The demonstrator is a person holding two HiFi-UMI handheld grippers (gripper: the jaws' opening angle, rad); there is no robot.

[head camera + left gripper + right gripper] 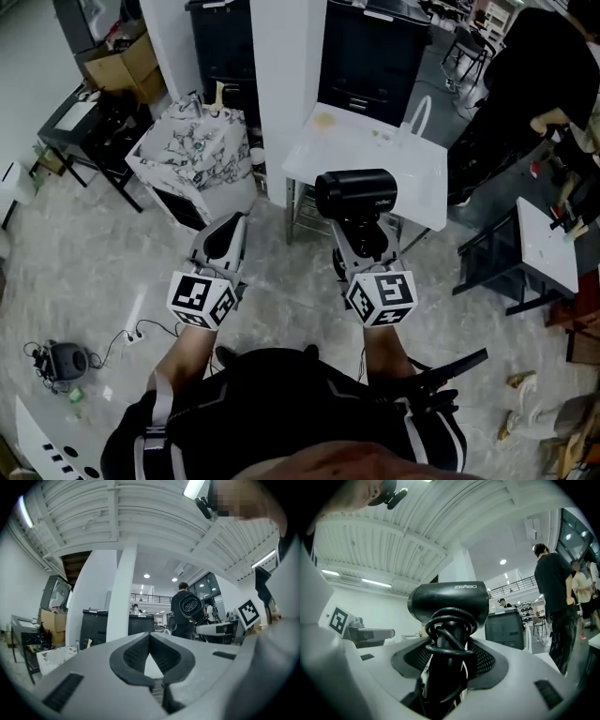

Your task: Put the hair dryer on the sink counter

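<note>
The black hair dryer (356, 194) is being held upright, off the floor, by the right claw (362, 242), whose jaws are being pressed against its cord-wrapped handle from both sides. It is being held in front of the white bench (422, 164), well apart from the marble-patterned sink bench (183, 155) at the left. The left claw (225, 242) is being held beside it with its jaws together at the tips and nothing between them.

White table (389, 141), perhaps cardboard boxes (122, 61)
</note>
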